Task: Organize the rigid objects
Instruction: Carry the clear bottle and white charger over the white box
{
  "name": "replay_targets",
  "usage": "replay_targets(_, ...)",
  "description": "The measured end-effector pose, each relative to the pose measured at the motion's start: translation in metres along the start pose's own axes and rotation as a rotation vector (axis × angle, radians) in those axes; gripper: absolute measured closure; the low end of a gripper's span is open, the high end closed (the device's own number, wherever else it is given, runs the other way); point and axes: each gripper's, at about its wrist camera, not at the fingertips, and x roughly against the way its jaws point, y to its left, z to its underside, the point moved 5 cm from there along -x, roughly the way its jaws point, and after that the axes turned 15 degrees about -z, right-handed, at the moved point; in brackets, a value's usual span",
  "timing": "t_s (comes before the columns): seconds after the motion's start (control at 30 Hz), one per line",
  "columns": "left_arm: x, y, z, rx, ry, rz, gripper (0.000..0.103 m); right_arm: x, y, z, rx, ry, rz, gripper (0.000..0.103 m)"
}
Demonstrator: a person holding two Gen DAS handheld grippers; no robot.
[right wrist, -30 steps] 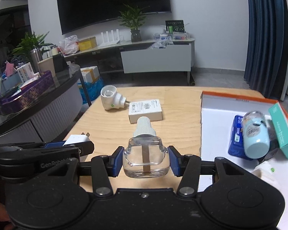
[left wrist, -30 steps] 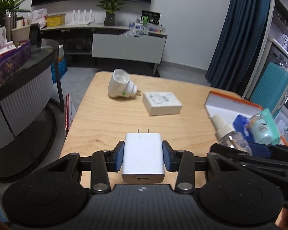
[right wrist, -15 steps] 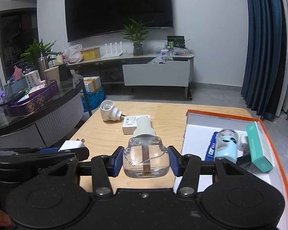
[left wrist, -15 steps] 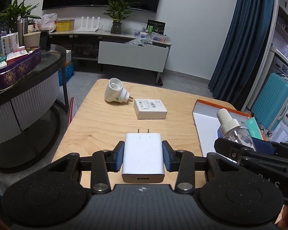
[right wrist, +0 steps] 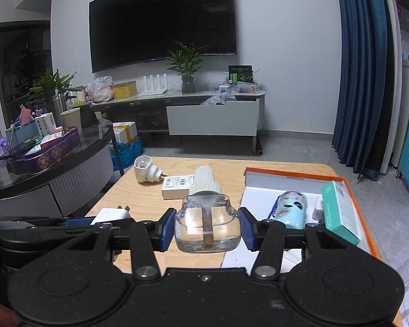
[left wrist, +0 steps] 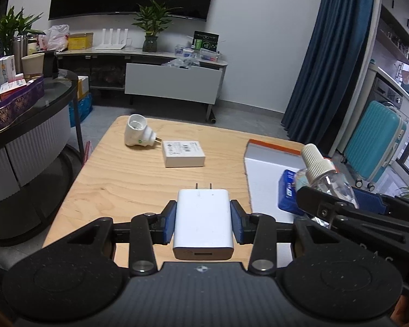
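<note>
Right now both grippers are lifted over the wooden table (left wrist: 139, 179), each with something pinched in it. The left gripper (left wrist: 203, 224) has its blue pads pressed against the sides of a white charger (left wrist: 203, 223), prongs pointing away toward the room. The right gripper (right wrist: 207, 229) clamps a clear glass bottle (right wrist: 207, 224) by its wide body, its ribbed white cap pointing forward and a brown wick showing inside. The two tools sit close beside each other.

On the table beyond lie a white plug adapter (left wrist: 137, 134) and, just beside it, a flat white box (left wrist: 183, 153). To the right an orange-rimmed tray (right wrist: 291, 174) holds a pale blue bottle (right wrist: 293, 209) on its side, a teal carton (right wrist: 339, 214) along the right edge and a dark blue pack (left wrist: 287, 193); something small and white lies between bottle and carton, though I can't quite make it out.
</note>
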Motion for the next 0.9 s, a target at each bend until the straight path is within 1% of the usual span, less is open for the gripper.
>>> replay_targets(0.53, 0.013, -0.023, 0.003, -0.031, -0.023, 0.039, 0.062, 0.023, -0.013, 0.001, -0.014, -0.033, 0.041, 0.043)
replay_targets(0.9, 0.014, -0.032, 0.004, -0.043, -0.025, 0.055, 0.062, 0.027, -0.019, 0.002, -0.027, -0.040, 0.056, 0.043)
